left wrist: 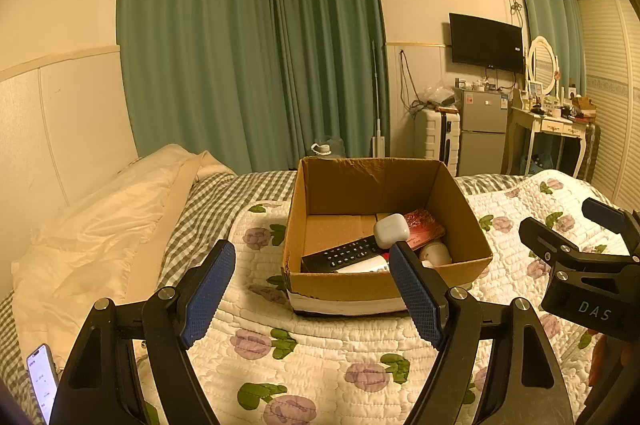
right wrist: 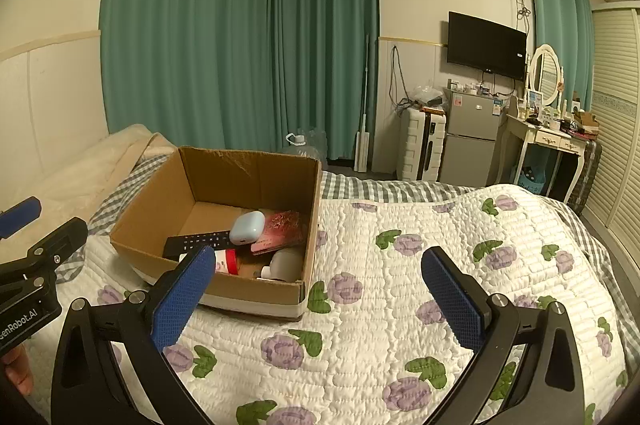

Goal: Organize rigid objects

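An open cardboard box [left wrist: 460, 217] [right wrist: 152, 201] stands on the flowered quilt. Inside lie a black remote [left wrist: 340, 253] [right wrist: 196, 240], a white earbud case [left wrist: 391, 230] [right wrist: 248, 227], a red patterned booklet [left wrist: 424, 225] [right wrist: 280, 229], a white tube with a red band [right wrist: 226, 261] and a pale bottle [left wrist: 436, 252] [right wrist: 284, 263]. My left gripper [left wrist: 312, 257] is open and empty, just in front of the box. My right gripper [right wrist: 320, 265] is open and empty, to the right of the box; it also shows in the left wrist view [left wrist: 560, 225].
A lit phone [left wrist: 42, 381] lies on the bed at the near left. Cream pillows [left wrist: 100, 225] lie at the left. Beyond the bed stand a suitcase [right wrist: 420, 145], a small fridge [right wrist: 468, 141] and a dressing table [right wrist: 548, 141]. Green curtains [right wrist: 240, 25] hang behind.
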`<state>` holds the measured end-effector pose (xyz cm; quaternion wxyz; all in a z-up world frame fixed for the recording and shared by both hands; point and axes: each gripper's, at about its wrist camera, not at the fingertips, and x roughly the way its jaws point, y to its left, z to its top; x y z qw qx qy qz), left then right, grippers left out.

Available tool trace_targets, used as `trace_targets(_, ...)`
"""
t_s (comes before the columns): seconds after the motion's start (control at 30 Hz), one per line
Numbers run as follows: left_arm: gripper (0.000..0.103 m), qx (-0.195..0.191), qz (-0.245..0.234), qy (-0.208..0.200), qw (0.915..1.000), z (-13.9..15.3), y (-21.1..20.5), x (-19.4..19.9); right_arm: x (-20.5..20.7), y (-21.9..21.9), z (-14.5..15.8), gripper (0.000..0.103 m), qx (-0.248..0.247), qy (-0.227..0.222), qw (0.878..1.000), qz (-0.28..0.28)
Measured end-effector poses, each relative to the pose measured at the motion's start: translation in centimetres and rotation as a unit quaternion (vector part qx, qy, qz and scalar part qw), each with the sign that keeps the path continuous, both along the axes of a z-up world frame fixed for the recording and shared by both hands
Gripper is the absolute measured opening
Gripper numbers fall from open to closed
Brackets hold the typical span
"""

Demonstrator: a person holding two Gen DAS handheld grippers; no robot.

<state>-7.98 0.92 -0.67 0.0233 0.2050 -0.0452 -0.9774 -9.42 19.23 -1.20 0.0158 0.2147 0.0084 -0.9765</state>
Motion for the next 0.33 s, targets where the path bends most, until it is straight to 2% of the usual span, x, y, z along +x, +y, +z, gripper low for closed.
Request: trace_targets(0.33,0.082,0.000,-0.001,-0.001,1.0000,-0.18,-0.13,-0.05,-0.02,-0.11,-0.09,0.103,0.000,-0.003,1.000,0.000)
